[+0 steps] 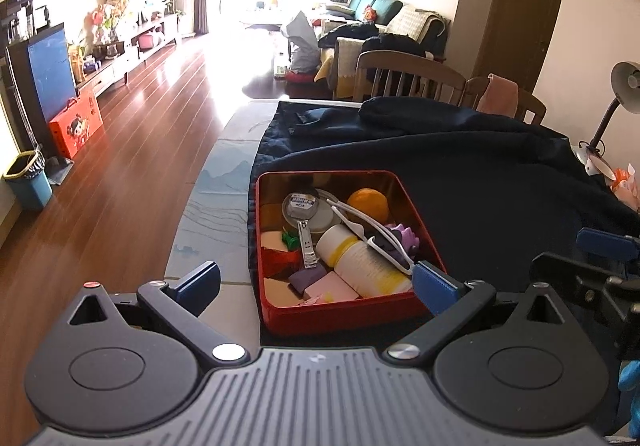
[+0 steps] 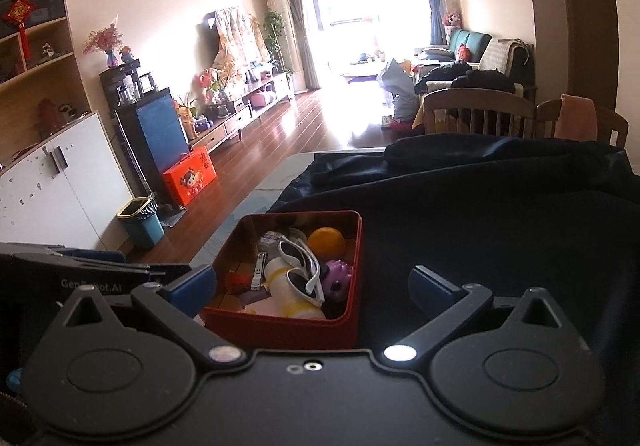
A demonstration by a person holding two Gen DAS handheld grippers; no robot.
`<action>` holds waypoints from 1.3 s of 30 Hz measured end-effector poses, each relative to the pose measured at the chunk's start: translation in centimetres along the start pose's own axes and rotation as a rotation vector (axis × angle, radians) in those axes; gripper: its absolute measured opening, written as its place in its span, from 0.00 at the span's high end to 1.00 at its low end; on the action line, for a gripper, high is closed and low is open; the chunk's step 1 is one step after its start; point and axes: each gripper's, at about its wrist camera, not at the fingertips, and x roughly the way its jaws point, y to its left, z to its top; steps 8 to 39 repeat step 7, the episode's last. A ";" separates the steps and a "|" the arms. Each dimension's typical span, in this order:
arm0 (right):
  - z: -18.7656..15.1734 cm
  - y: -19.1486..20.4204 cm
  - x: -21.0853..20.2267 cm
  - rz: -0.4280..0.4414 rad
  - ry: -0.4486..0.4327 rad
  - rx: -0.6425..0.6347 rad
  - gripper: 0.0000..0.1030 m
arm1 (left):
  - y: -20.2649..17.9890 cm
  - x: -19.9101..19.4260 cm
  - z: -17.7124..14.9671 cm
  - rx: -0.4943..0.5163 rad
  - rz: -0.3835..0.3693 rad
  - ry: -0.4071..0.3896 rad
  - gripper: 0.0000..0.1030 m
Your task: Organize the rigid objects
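A red tin box (image 1: 340,316) (image 2: 280,332) sits on a dark blue cloth (image 1: 500,197) (image 2: 500,230). It holds white sunglasses (image 1: 372,232) (image 2: 308,266), a white and yellow bottle (image 1: 368,264) (image 2: 294,300), nail clippers (image 1: 307,246) (image 2: 258,272), an orange ball (image 1: 368,204) (image 2: 327,242), a purple toy (image 1: 402,240) (image 2: 338,278) and small blocks. My left gripper (image 1: 316,282) is open and empty, just before the box's near wall. My right gripper (image 2: 314,286) is open and empty, at the box's near right. The right gripper also shows at the right edge of the left wrist view (image 1: 600,258).
The cloth covers a table with a pale patterned mat (image 1: 216,213) along its left edge. Wooden chairs (image 1: 408,79) (image 2: 480,113) stand at the far side. A desk lamp (image 1: 624,89) stands at the right. Beyond are the wooden floor, a blue bin (image 1: 28,181) and an orange box (image 1: 76,125).
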 end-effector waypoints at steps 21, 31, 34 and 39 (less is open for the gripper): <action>0.0 -0.2 -0.4 -0.021 -0.007 -0.016 0.00 | -0.5 -0.5 0.3 0.004 -0.006 -0.021 0.00; 0.0 -0.2 -0.4 -0.021 -0.007 -0.016 0.00 | -0.5 -0.5 0.3 0.004 -0.006 -0.021 0.00; 0.0 -0.2 -0.4 -0.021 -0.007 -0.016 0.00 | -0.5 -0.5 0.3 0.004 -0.006 -0.021 0.00; 0.0 -0.2 -0.4 -0.021 -0.007 -0.016 0.00 | -0.5 -0.5 0.3 0.004 -0.006 -0.021 0.00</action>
